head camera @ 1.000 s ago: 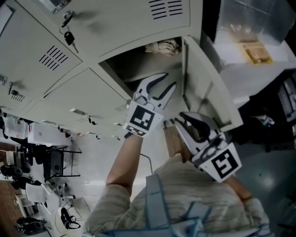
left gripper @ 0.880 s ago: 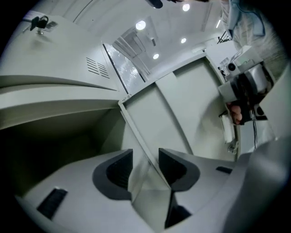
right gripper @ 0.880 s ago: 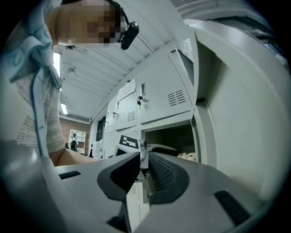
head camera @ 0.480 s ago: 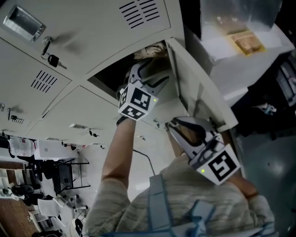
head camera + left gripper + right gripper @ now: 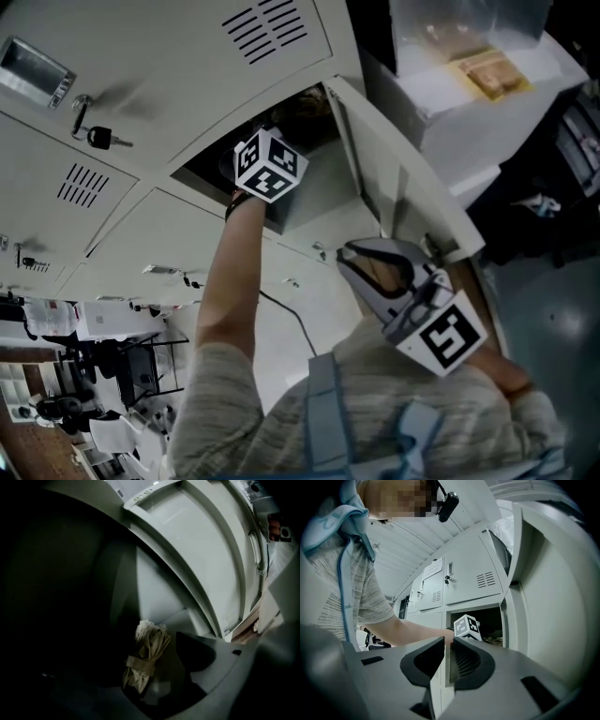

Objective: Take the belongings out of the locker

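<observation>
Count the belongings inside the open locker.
1: a tan tied bundle lies on the floor of the locker, near its lit right wall. The dark left side could hide more.

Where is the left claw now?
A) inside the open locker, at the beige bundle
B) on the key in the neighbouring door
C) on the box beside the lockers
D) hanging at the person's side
A: in the head view the left claw is pushed into the open locker, and its own view shows the beige bundle right at its jaws.
</observation>
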Motion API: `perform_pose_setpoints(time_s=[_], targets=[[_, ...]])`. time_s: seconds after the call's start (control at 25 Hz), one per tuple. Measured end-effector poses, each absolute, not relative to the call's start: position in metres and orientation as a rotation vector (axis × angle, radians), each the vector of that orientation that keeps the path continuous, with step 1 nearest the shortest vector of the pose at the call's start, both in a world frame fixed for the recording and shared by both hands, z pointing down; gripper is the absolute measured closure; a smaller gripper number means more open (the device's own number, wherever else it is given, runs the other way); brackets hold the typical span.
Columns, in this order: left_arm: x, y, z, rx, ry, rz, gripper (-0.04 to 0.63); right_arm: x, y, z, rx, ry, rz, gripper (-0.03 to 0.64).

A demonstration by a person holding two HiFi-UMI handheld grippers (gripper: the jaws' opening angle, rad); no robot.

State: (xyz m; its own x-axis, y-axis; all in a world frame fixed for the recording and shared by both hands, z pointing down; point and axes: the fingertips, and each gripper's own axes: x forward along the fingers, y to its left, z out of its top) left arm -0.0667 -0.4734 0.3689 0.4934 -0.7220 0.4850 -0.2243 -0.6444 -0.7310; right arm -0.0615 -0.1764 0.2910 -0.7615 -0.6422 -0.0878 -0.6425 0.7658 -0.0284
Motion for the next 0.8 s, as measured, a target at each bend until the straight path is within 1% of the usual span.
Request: perform_pose_setpoints(time_s=[0.44, 0.68, 0.8], targets=[[-0.070, -0.519, 0.402, -1.963, 0.611, -1.359, 0.255, -0.055, -0.177, 0.293, -1.086, 2.849, -0.008, 0.584], [-0.051, -0.526, 0.396, -1.974, 0.529, -1.390, 0.258, -0.056, -0.177, 0.294, -1.080, 2.850, -0.015, 0.584], [-0.047, -0.525, 0.400, -2.054, 0.563, -1.340, 0.322, -0.055, -0.177, 0.293, -1.084, 2.846, -0.018, 0.584]])
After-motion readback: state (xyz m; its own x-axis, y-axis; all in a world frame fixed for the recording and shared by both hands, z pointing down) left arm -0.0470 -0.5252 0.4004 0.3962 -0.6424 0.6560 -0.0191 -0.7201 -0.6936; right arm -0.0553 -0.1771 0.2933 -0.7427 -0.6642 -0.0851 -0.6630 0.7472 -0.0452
